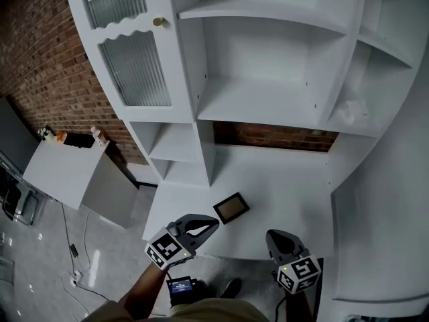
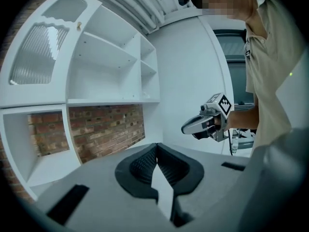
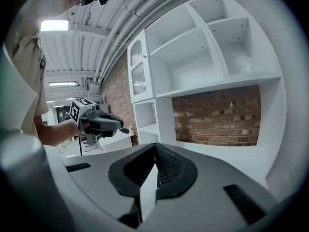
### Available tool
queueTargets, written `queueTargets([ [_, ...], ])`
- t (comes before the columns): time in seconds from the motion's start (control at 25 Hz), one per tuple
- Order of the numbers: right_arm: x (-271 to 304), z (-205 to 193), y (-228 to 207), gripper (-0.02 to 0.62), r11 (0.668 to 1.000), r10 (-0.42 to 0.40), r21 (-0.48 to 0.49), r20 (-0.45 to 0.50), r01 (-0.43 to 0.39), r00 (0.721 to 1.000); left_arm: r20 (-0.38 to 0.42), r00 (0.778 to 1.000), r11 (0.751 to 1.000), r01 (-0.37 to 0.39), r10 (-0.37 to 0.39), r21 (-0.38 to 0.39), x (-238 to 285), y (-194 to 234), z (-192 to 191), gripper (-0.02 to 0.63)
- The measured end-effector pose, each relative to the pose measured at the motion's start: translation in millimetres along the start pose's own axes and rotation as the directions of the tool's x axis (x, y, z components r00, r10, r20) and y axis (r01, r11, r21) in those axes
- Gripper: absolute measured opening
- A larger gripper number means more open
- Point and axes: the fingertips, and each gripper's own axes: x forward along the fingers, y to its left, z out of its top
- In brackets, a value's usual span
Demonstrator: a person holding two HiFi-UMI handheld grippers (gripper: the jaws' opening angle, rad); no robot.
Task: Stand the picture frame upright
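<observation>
A small dark picture frame (image 1: 231,208) with a brown inside lies flat on the white counter (image 1: 281,193), near its front edge. My left gripper (image 1: 214,225) hovers just short of the frame's near left side, its jaws closed tip to tip with nothing between them. To the right of the frame, over the counter's front edge, my right gripper (image 1: 272,235) is shut and empty too. The frame is out of sight in both gripper views. The left gripper view shows its own closed jaws (image 2: 157,146) and the right gripper (image 2: 187,128). The right gripper view shows its own jaws (image 3: 155,145) and the left gripper (image 3: 117,122).
A white shelf unit (image 1: 268,106) with bare compartments rises behind the counter, with brick wall (image 1: 275,136) showing at its back. A ribbed-glass cabinet door (image 1: 134,66) is at the upper left. A grey box (image 1: 67,170) and cables (image 1: 77,260) are on the floor to the left.
</observation>
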Motion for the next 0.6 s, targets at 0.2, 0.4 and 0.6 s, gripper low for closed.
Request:
queueTargets([
  [0.2,19.6,-8.6,-12.1,0.005,0.999,0.028,0.02,-0.022,-0.028,0.999,-0.02,1.0,1.0,-0.008,0.008,0.006,17.3,19.2,0.6,0.008],
  [0.4,36.6,-16.6,-31.3,0.005,0.999,-0.018,0.038,-0.05,0.019,0.999,-0.02,0.999,1.0,0.026,-0.026,-0.002,37.2,42.0,-7.9,0.008],
  [0.6,65.5,-40.0,-51.9,0.005,0.993,-0.076,0.083,-0.095,0.084,0.993,-0.011,0.998,0.998,0.061,-0.061,-0.021,66.5,76.7,-27.7,0.008],
])
